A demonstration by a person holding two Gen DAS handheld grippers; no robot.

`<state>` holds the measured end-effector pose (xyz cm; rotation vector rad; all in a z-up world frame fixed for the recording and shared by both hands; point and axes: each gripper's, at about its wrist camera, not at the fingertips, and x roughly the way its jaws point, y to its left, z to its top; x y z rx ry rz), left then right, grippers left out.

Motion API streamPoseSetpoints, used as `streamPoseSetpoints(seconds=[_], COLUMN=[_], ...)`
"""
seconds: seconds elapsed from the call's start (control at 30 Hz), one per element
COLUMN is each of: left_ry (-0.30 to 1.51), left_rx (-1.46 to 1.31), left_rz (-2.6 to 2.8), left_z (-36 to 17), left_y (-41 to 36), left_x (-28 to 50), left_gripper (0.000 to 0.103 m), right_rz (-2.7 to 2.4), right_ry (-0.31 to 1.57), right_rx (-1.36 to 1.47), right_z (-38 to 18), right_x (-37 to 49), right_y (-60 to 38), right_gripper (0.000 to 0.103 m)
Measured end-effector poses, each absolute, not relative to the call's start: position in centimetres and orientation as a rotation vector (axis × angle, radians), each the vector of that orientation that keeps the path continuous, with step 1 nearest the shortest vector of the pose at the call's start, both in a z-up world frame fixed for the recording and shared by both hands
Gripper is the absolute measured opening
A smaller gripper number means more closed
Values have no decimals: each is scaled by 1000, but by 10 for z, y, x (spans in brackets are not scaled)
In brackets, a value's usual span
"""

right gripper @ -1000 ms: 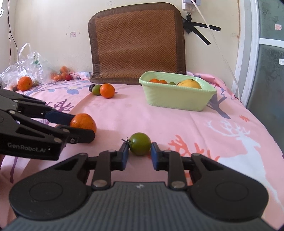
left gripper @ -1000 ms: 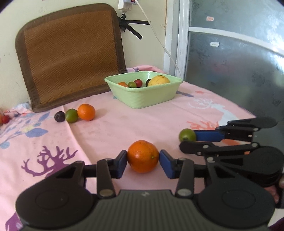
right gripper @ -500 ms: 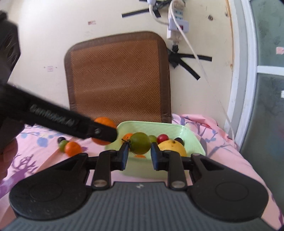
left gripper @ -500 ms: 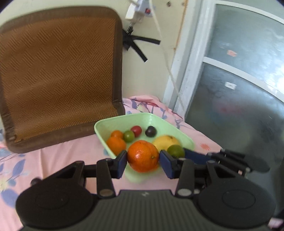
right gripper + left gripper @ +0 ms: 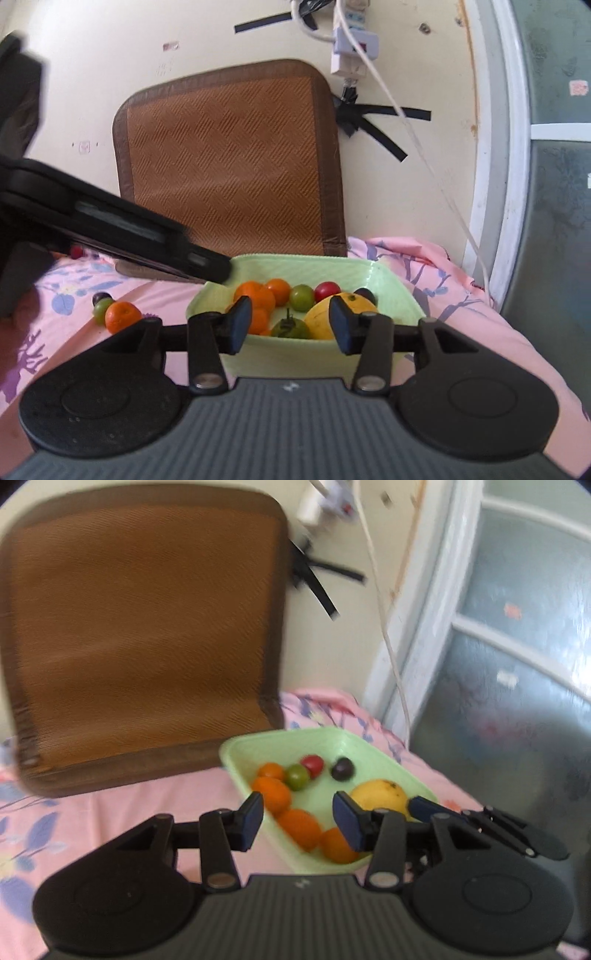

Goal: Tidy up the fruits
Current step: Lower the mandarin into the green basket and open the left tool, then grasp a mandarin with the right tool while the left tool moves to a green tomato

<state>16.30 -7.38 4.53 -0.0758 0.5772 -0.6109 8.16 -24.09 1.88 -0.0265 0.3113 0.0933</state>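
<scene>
A light green bowl (image 5: pixel 343 738) (image 5: pixel 391 284) holds several fruits: oranges (image 5: pixel 300 827) (image 5: pixel 255 295), a yellow fruit (image 5: pixel 380 795) (image 5: pixel 325 317), a green tomato (image 5: pixel 290 328), small green, red and dark fruits. My left gripper (image 5: pixel 298 821) is open and empty above the bowl's near left rim. My right gripper (image 5: pixel 290 325) is open and empty just in front of the bowl, above the green tomato. The left gripper's body (image 5: pixel 110 229) crosses the right wrist view.
An orange (image 5: pixel 123 316), a small green fruit (image 5: pixel 101 308) and a dark fruit (image 5: pixel 100 296) lie on the pink patterned cloth (image 5: pixel 461 332) left of the bowl. A brown woven cushion (image 5: pixel 229 162) leans on the wall behind. A white cable (image 5: pixel 424 147) hangs at the right.
Both grippers carried their fruit from the cloth up over the bowl and opened. The orange and the green tomato now lie in the bowl.
</scene>
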Motion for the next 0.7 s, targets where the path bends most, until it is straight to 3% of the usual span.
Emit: streamPoseSetpoints(seconds=[0.33, 0.7], left_ry=[602, 635], left_rx=[-105, -372], left_rz=[-239, -267], left_z=[8, -7], left_y=[49, 98], left_x=[128, 137], left_gripper=[43, 43], right_rz=[197, 358], right_ry=[301, 530], right_rx=[-2, -115], right_z=[27, 7], right_x=[66, 108], right_y=[-223, -132], right_gripper=[49, 49])
